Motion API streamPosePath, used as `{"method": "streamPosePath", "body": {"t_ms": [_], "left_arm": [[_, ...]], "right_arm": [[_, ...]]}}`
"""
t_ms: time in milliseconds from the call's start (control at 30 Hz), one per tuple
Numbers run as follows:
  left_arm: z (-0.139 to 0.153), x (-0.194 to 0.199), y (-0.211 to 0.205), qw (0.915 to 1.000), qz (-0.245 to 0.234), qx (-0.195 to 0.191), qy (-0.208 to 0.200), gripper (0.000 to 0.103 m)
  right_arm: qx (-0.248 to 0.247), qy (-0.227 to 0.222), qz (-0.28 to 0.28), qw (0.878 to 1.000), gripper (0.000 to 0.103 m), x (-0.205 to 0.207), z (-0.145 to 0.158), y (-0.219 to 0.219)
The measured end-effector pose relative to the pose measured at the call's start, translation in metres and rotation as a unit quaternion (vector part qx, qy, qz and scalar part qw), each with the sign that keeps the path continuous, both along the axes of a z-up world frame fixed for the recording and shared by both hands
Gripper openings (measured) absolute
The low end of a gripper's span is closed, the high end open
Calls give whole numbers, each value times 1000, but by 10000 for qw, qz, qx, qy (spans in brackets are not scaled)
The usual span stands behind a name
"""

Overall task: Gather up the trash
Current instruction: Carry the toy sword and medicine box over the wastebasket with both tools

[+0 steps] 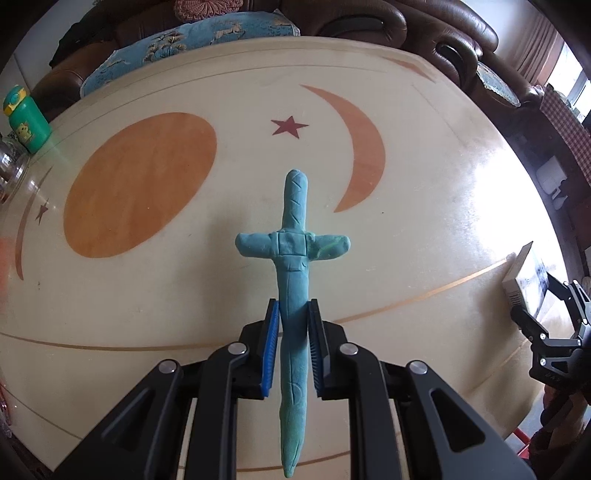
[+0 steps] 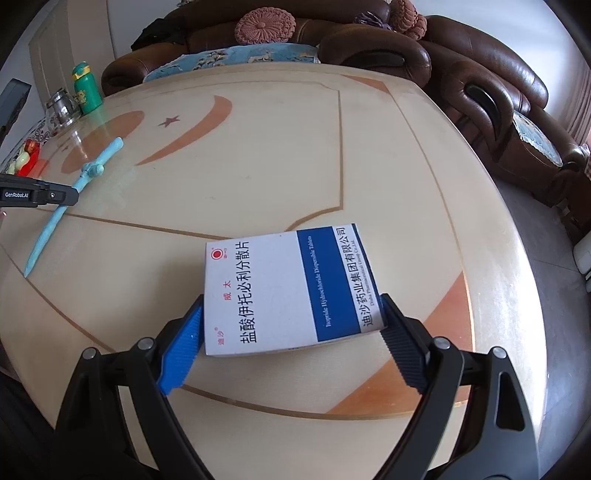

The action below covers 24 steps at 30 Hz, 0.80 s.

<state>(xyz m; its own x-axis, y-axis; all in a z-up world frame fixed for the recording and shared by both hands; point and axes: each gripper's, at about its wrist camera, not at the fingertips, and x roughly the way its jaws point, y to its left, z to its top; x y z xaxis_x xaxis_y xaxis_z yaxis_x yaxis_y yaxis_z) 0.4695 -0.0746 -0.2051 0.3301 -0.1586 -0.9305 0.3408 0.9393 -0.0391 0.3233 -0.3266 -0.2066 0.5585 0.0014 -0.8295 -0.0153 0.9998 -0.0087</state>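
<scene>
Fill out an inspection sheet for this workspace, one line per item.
Surface: cream table with orange moon, circle and star inlays.
Job's things: blue clay sword gripped in left tongs; medicine box between right tongs, held off the table.
Clutter: green bottle, glass jar, red items at the far left edge.
Grippers: left shut on sword; right pads pressed against the box's sides.
Cables: nothing seen.
Surroundings: brown leather sofa, blue cushion, pink round pillow.
</scene>
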Motion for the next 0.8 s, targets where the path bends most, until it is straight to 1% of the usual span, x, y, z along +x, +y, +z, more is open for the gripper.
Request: {"method": "streamPosePath", "body": {"t_ms": [100,333,567,800], "left_arm": [[8,-10,1,9999,12,51,-147,16],[32,-41,2,9993,-114,-10,-360,16],[63,-70,1,9979,-257,-91,-586,16],[93,-116,3,9954,-407,-122,-857,16]], "right_arm": [[-18,-67,36,10000,86,-2,5,4],[-84,-277,148,9995,86,-10,24,20],[-110,-567,348,9977,86,-32,58,46],[-142,-828,424,9956,86,-65,94,62]]}}
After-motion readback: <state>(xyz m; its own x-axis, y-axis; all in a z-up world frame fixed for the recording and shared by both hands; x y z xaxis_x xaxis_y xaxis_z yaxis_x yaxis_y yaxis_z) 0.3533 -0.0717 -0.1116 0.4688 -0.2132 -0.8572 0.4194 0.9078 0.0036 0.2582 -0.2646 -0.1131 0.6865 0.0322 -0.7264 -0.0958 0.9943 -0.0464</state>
